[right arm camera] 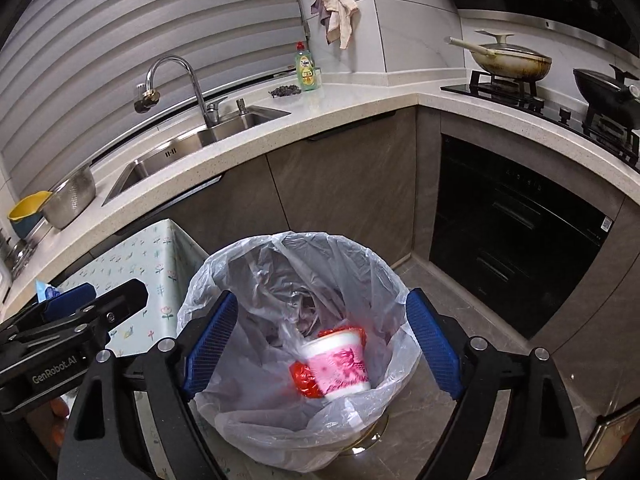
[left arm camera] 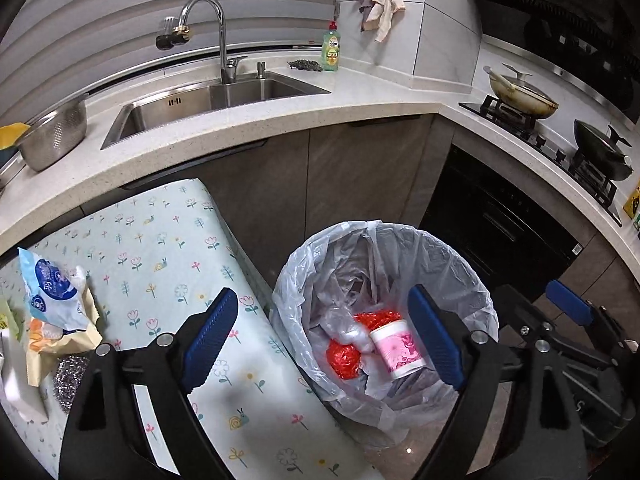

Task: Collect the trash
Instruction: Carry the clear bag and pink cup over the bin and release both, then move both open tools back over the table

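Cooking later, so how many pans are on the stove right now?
2: a lidded cream frying pan on the far burner, a black wok on the nearer one.

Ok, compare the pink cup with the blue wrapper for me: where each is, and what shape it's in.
The pink cup lies on its side inside the bin, on red bags; the blue wrapper sits on the floral table among other litter. The cup keeps its rigid round shape; the wrapper is crumpled and flat. The cup is pink and white, the wrapper blue and white. Neither is held by the tongs.
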### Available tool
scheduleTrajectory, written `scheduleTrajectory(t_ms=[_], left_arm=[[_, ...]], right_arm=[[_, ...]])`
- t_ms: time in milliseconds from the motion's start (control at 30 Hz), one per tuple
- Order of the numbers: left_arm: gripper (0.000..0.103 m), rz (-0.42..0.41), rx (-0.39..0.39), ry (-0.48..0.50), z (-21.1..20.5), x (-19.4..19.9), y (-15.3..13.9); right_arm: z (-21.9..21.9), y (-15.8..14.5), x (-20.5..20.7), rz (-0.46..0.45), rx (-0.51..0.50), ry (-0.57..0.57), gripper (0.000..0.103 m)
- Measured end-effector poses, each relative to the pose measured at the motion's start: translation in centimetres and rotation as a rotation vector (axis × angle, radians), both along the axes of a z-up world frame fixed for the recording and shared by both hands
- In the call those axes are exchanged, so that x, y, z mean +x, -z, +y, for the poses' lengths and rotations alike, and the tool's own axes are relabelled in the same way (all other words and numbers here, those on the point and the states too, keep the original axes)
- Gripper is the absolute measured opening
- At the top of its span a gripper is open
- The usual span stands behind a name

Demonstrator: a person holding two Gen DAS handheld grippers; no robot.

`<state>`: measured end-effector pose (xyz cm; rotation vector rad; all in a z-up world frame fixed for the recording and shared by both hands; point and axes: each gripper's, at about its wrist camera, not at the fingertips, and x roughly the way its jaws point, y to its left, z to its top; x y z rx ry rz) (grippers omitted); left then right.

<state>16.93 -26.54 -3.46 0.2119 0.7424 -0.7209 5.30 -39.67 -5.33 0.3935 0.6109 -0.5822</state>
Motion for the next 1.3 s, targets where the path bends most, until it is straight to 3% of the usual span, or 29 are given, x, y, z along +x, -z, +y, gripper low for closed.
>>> scheduleTrajectory(t_ms=[567,800,1300], left_arm=[[0.086,-0.055,-0.038,-0.069,5.5,-1.6,-3.2],[0.090,-0.091,-0.044,-0.132,9.9,-2.2,-4.5],[0.095,-0.060,-0.046,-0.345,22.3,0.4,-4.3]], right_arm=[[4.8,-3.6,-1.4,-0.041,-0.066,-0.054,0.085],[8.2,-4.7,-1.1,-0.050,-0.078,-0.106,0.085],[17.5,-5.7,1.8,-0.047,-0.099,-0.267,0.085]])
